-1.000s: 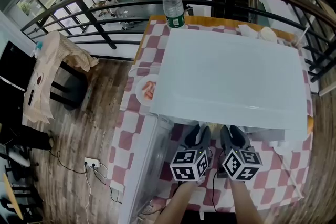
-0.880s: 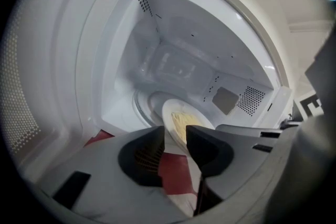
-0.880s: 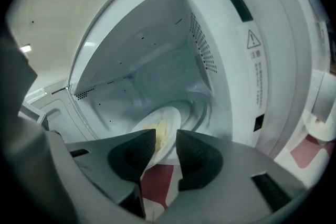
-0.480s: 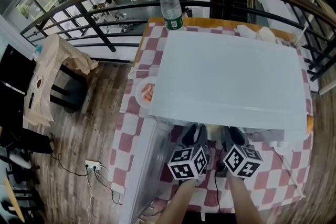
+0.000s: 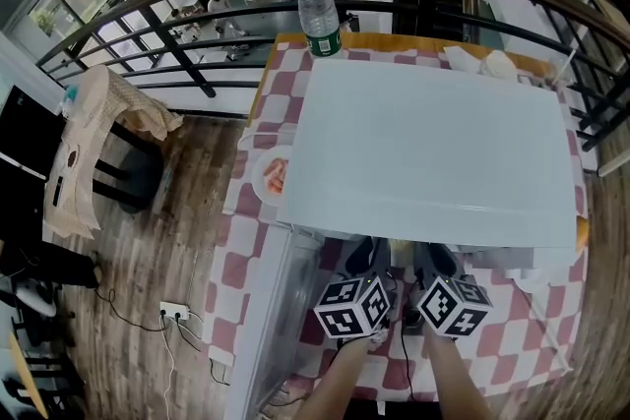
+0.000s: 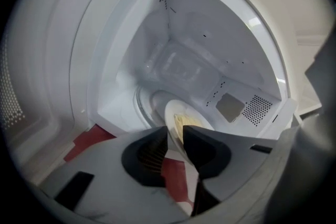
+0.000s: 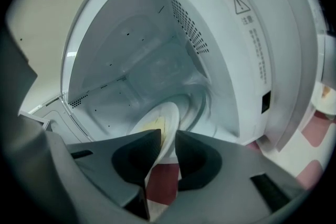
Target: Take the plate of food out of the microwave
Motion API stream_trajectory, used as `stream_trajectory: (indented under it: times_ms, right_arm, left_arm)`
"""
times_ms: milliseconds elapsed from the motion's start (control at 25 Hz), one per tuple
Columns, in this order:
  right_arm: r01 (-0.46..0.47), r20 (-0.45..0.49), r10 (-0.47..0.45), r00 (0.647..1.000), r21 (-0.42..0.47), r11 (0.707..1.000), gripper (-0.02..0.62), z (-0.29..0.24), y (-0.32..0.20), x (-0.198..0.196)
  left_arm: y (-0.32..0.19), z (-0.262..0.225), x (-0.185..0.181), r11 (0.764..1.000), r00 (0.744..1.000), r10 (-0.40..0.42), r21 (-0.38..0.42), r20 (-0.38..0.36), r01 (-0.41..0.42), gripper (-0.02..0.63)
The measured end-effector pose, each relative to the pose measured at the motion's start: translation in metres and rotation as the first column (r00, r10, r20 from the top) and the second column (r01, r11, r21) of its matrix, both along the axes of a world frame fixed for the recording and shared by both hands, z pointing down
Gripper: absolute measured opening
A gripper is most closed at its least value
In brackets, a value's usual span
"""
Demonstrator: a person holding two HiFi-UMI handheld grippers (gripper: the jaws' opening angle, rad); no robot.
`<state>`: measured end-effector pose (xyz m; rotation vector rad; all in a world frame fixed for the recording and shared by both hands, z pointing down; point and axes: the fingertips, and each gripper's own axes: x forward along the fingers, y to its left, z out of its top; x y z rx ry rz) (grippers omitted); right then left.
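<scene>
Our left gripper (image 6: 173, 131) has the rim of the plate (image 6: 177, 112) sitting right between its jaws. They're closing in on it, with the pads tight up on either side, though we can't swear they're squeezing yet. Same deal with our right gripper (image 7: 168, 134): its jaws are closing too, with the plate's edge between them. One pad is against the rim and there's a thin sliver of gap at the other.

The plate is white with something yellowish, the food (image 6: 190, 122), on it. It's poking out of the microwave (image 6: 210, 34) mouth, tilted in both gripper views, with most of it still inside over the glass turntable (image 6: 146, 105). The cavity is white, with vent holes on the side walls.

From the head view, the two marker cubes (image 5: 352, 307) sit side by side just in front of the microwave's flat white top, which hides the plate from up there. The microwave door (image 5: 268, 310) hangs open on the left. Everything sits on a table (image 5: 241, 263) with a red and white checked cloth. A second small plate (image 5: 274, 174) with reddish bits is just beside the microwave's left side. A water bottle (image 5: 320, 10) stands upright behind it near the railing.
</scene>
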<state>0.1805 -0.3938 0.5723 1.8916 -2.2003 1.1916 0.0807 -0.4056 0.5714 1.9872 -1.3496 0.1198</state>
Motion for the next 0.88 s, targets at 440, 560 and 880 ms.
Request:
stream_trajectory:
  times_ms: [440,560,880]
  right_arm:
    - [-0.031,-0.011,0.031,0.999,-0.01,0.999,0.067,0.001,0.005,0.002]
    - [-0.045,-0.015,0.045,0.999,-0.012,0.999,0.066,0.001,0.011,0.003]
    - [-0.073,-0.01,0.073,0.997,-0.02,0.997,0.064,-0.003,0.03,0.009]
  left_arm:
    - [0.006,0.001,0.0,1.0,1.0,-0.012,0.005,-0.024,0.012,0.09]
    - [0.011,0.001,0.001,1.0,0.999,-0.026,-0.001,-0.028,0.026,0.084]
    - [0.03,-0.006,0.006,1.0,0.999,-0.014,0.01,-0.032,0.014,0.083]
